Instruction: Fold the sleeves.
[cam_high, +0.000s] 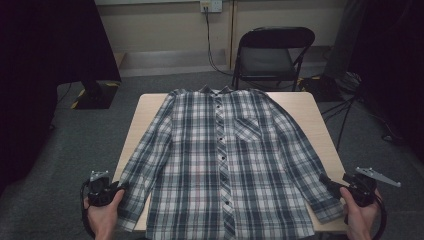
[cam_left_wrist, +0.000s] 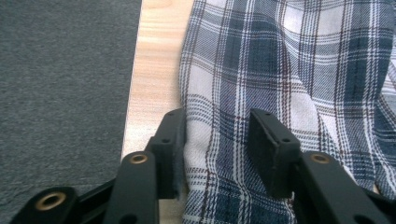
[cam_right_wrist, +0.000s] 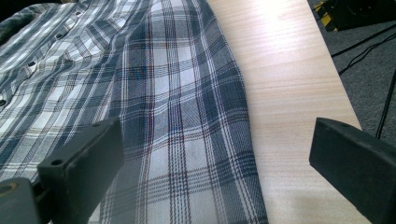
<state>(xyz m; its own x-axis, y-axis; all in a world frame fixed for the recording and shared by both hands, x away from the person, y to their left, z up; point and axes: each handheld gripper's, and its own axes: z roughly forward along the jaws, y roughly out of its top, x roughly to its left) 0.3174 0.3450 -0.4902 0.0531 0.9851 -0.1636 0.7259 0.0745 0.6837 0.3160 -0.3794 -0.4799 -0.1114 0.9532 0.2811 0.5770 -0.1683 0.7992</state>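
We see the plaid shirt (cam_high: 225, 160) spread flat, buttoned, front up, on the wooden surface (cam_high: 300, 107) — collar at the far edge. Left gripper (cam_left_wrist: 217, 154): fingers straddle the sleeve near its cuff, part-closed, not pressing the cloth. Right gripper (cam_right_wrist: 219, 163): fingers wide apart over the other sleeve's edge, holding nothing. Folding chair (cam_high: 272, 55) beyond.

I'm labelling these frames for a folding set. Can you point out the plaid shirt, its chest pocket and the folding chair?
plaid shirt (cam_high: 200, 165): high view, front panel left of the buttons.
chest pocket (cam_high: 247, 130): high view, middle of the pocket.
folding chair (cam_high: 272, 60): high view, the seat.
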